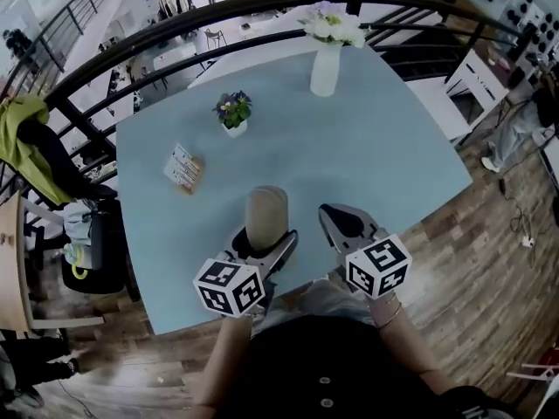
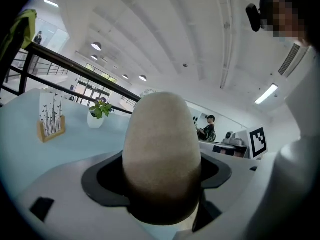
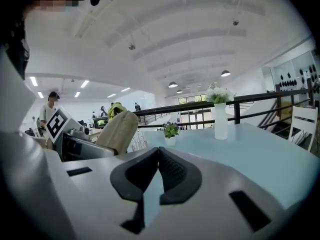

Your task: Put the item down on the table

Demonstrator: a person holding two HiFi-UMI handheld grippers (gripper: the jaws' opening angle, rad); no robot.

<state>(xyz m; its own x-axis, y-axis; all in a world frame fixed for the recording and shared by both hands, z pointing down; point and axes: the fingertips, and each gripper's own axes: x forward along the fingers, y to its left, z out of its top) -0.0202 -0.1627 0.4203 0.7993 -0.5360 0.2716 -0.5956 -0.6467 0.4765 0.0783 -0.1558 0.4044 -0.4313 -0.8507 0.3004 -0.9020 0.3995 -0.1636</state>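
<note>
Left hand-held gripper [image 1: 262, 251] is clamped on the beige egg-shaped item [image 1: 266, 215], tipped upward over the pale blue desk [image 1: 384, 155], close to its near edge. Right hand-held gripper [image 1: 335, 220] is closed and empty. The risk: released here, that rounded body could topple and roll off the edge.

Item [image 1: 266, 216]: tan, matte, egg-like lump with smooth domed end. Clamped between jaws of your left gripper [image 1: 265, 239], domed end sticking out well past tips. Leans over near edge of pale blue table [image 1: 384, 155]. Sits just left of your right gripper [image 1: 342, 221], apart from it. Contact with table: can't tell.
</note>
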